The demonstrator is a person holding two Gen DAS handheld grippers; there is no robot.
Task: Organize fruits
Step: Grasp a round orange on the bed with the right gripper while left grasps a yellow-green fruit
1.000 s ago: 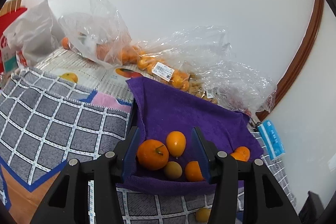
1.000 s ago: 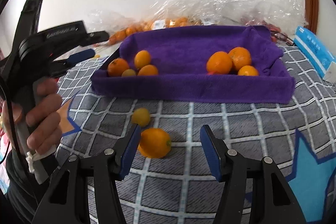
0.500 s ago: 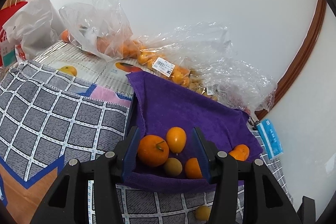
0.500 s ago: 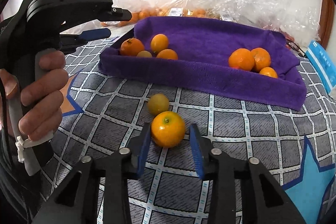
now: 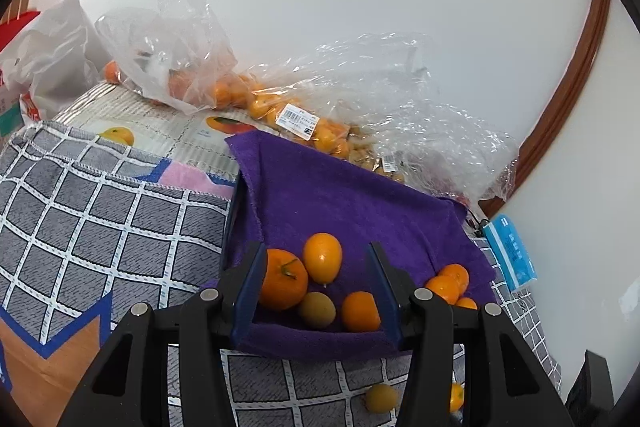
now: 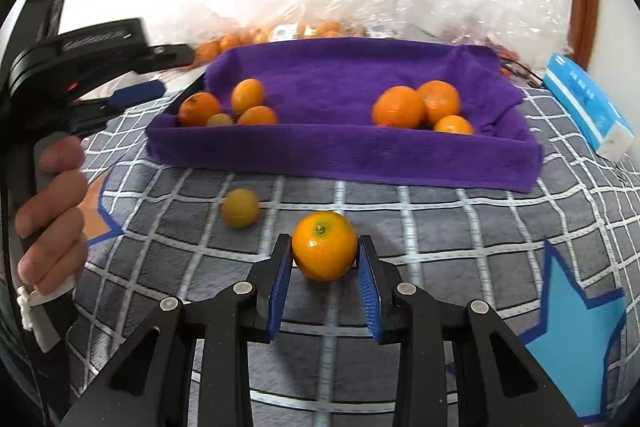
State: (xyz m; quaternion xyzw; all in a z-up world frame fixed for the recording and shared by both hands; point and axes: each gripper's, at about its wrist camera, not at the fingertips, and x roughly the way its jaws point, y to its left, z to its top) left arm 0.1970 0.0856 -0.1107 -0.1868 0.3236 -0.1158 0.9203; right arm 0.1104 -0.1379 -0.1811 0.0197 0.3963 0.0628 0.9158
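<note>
**Observer:** Walk me through the layout, big things first.

**Operator:** I've got a grey checked blanket [image 6: 440,227] over the whole surface, and on it a purple towel-lined tray [image 6: 344,155]. The tray holds two clusters: four fruits at its left end [image 6: 224,107], three at its right end [image 6: 424,107]. Clear bags of fruit [image 5: 280,103] lie behind it against the wall. Two loose pieces sit on the blanket in front of the tray: a small yellowish fruit [image 6: 240,207] and, nearer me, an orange fruit [image 6: 324,245].

**Observer:** And your tongs?

**Operator:** My right gripper [image 6: 325,259] is closed down on that orange fruit, blue pads touching both its sides, stem end facing up. It looks to be resting on the blanket. My left gripper [image 5: 316,283] hovers over the tray's left end, jaws partly apart with nothing between the pads; the fruits seen there lie below in the tray.

**Observer:** How do you carry it off well?

**Operator:** The pads catch the fruit near their tips, so I'd judge the hold shallow, and a round skin can squirt out. I'd lift straight up, clear the towel's front wall, then pick a cluster; I can't tell which kind it matches. I'd set it low to stop rolling.
</note>
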